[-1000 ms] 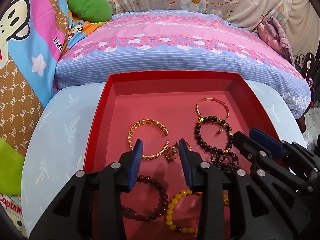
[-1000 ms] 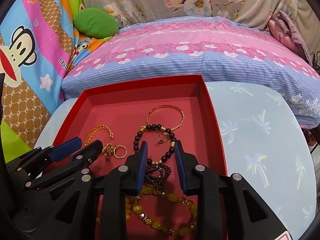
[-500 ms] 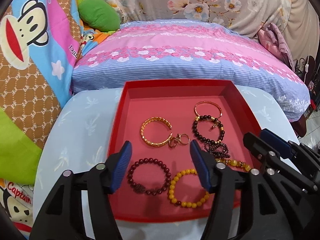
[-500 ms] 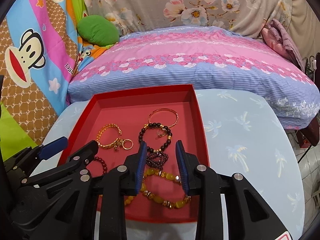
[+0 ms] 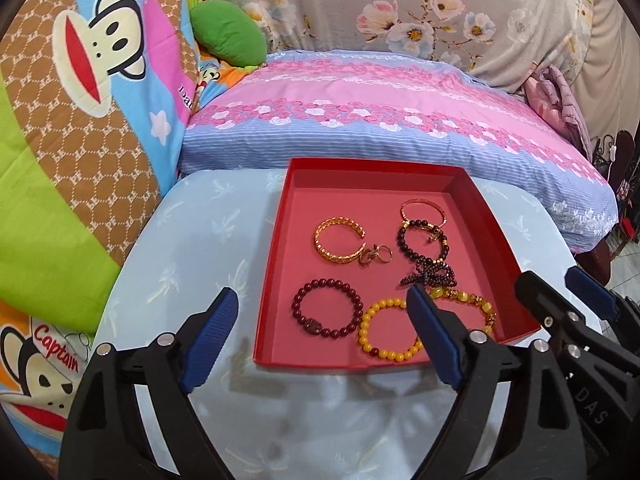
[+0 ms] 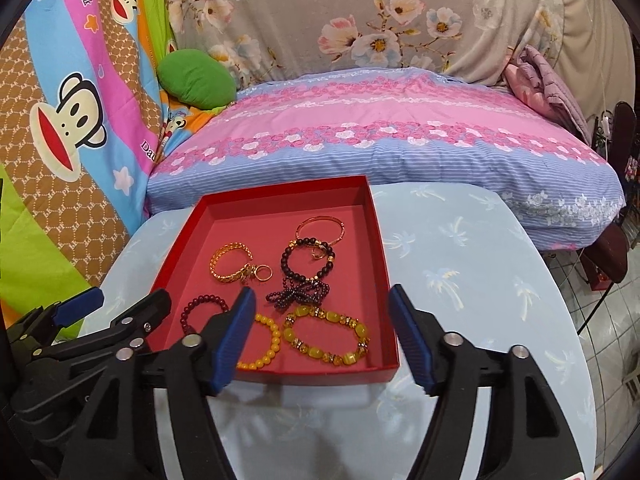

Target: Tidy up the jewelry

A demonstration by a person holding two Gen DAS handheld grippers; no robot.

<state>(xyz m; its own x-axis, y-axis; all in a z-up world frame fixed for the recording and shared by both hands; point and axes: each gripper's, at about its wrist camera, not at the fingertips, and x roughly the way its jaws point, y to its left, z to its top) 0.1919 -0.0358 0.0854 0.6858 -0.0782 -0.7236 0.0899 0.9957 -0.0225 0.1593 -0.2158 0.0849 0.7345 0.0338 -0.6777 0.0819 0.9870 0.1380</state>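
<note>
The shallow red cardboard tray [image 5: 276, 272] of gold and beaded bracelets [image 5: 338, 240] is seen on the pale blue table [image 5: 192, 248], its long axis running away from both grippers toward the pink-and-blue striped cushion [image 5: 380, 120]. The left gripper [image 5: 324, 336] and right gripper [image 6: 322, 336] are held over the tray's near edge. Their jaws have just been opening and stand wide apart, with nothing clamped.

A: How does the left black hand-held gripper with blue pads [image 5: 322, 330] stand?
B: Jaws just opened wide, nothing between.
A: The right hand-held gripper [image 6: 322, 336]?
B: Likewise, tilted downward.

Black gripper [image 5: 320, 336] — blue ribbed pads [image 5: 210, 334].
</note>
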